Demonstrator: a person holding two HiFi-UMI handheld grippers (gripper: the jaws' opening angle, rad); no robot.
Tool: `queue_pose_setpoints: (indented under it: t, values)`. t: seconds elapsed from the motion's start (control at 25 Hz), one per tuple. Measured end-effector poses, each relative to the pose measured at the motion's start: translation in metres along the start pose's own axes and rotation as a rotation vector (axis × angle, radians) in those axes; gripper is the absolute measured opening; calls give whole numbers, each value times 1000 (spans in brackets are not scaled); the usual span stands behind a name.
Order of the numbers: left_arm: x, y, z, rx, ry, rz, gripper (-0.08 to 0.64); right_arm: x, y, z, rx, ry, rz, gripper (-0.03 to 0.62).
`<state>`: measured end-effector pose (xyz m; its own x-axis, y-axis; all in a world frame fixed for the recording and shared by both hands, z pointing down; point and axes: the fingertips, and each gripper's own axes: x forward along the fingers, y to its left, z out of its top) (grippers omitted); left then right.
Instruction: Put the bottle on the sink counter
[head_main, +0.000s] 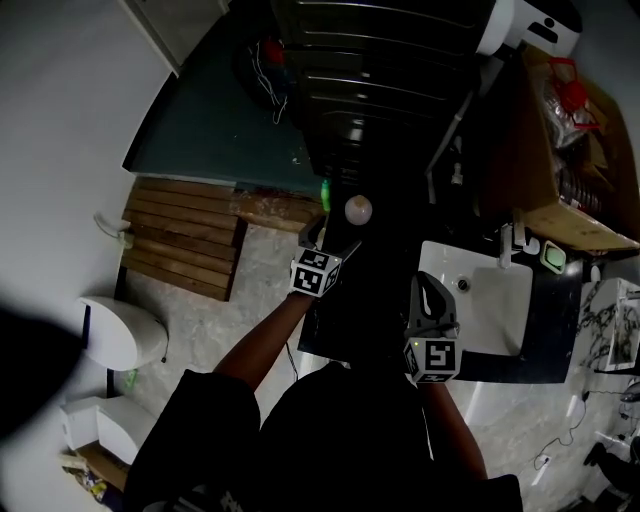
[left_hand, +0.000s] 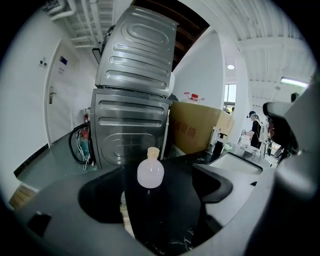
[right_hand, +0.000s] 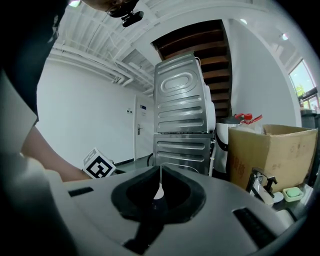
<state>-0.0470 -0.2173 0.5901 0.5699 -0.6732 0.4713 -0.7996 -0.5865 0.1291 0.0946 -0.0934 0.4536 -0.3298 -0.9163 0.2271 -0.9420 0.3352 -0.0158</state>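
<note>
A black marbled counter (head_main: 375, 290) is running along a washroom wall, with one white sink (head_main: 500, 310) sunk into its right part and one faucet (head_main: 508, 243) standing at the sink's back rim. Two steel machines (left_hand: 132, 100) are sitting stacked one on the other past the counter's far end, and one cardboard box (left_hand: 197, 132) is standing just beside them. One wooden pallet (head_main: 185, 238) is lying on the pale floor (head_main: 250, 300) off the counter's left edge.

One bottle (head_main: 358, 210) is standing upright on the counter, pale and round-bodied with a tan cap. It is sitting at the far end of the dark top, near the left edge and well apart from the sink.

Two grippers are hovering over the counter. The left gripper (head_main: 325, 238) is pointing at the bottle with its jaws spread wide and released. The bottle (left_hand: 150, 170) is standing just ahead of the tips, touching neither jaw. The right gripper (head_main: 430, 300) is hanging near the sink's left rim with its jaws pressed together and nothing between them.

Bare black top is lying open between the bottle and the sink, and more is stretching from the bottle back toward the person. The left gripper's cube is overhanging the counter's left edge.
</note>
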Motion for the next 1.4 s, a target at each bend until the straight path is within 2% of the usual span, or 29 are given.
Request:
queue_pose_setpoints:
  t: [0.24, 0.4, 0.64, 0.72, 0.76, 0.88, 0.96, 1.2, 1.32, 1.4]
  values:
    - [-40, -14, -11, -55, -23, -17, 402, -21, 13, 8, 8, -28, -36, 40]
    - [-68, -36, -9, -39, -61, -35, 402, -36, 23, 16, 8, -55, -60, 40]
    - [-131, -68, 28, -43, -222, -53, 400, -62, 50, 16, 10, -60, -72, 40]
    - [-156, -75, 39, -76, -272, -49, 398, -70, 60, 15, 20, -56, -76, 40]
    - [-167, -77, 42, -97, -292, -42, 373, -74, 63, 15, 21, -54, -76, 41]
    - [-196, -88, 45, -150, -329, -37, 113, -85, 71, 14, 18, -45, -81, 40]
    - [-212, -98, 45, -164, -338, -60, 35, -93, 77, 17, 22, -40, -87, 40]
    - [-250, -139, 33, -103, -327, -160, 15, -120, 105, 4, 50, 5, -88, 40]
    - [-266, -151, 20, -97, -306, -147, 15, -134, 109, -5, 48, 49, -116, 40]
    - [-274, -156, 14, -99, -298, -129, 15, -138, 115, -4, 48, 59, -93, 40]
